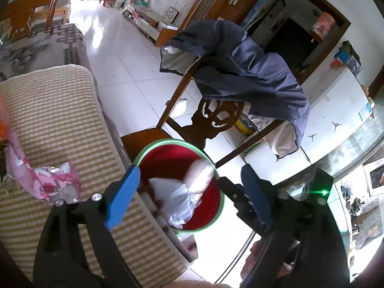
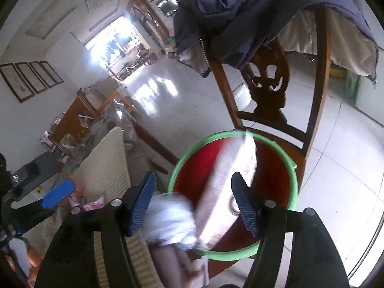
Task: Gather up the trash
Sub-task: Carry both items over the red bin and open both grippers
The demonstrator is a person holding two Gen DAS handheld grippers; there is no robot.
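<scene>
**Dropping trash over the bin: next piece lies to the left**

Hovering over the red bin [image 2: 271, 168] with its green rim, the right gripper [image 2: 192, 204] has its jaws spread wide, nothing clamped. A long pale wrapper [image 2: 228, 187] shows blurred between the fingers, its long axis running from the rim near the chair back toward the camera; it looks to be falling or just lying in the bin (blur prevents telling which). A crumpled white bag [image 2: 170, 218] sits at the near rim.

Left gripper [image 1: 187, 187]: also wide, empty, aimed at the same bin [image 1: 168, 158] from the cushion side.

Remaining item: a pink wrapper [image 1: 55, 182] on the striped cushion [image 1: 52, 110], well left of the left gripper's blue finger [image 1: 122, 196] and apart from it. The right gripper sits farther off, across the bin.

Judgement: the left gripper is nearer; the coming move would be a swing leftward and down. The wrapper's crumpled form gives no clear long axis.

Chair [image 2: 268, 91] with jacket [image 1: 244, 67] stands behind the bin.
</scene>
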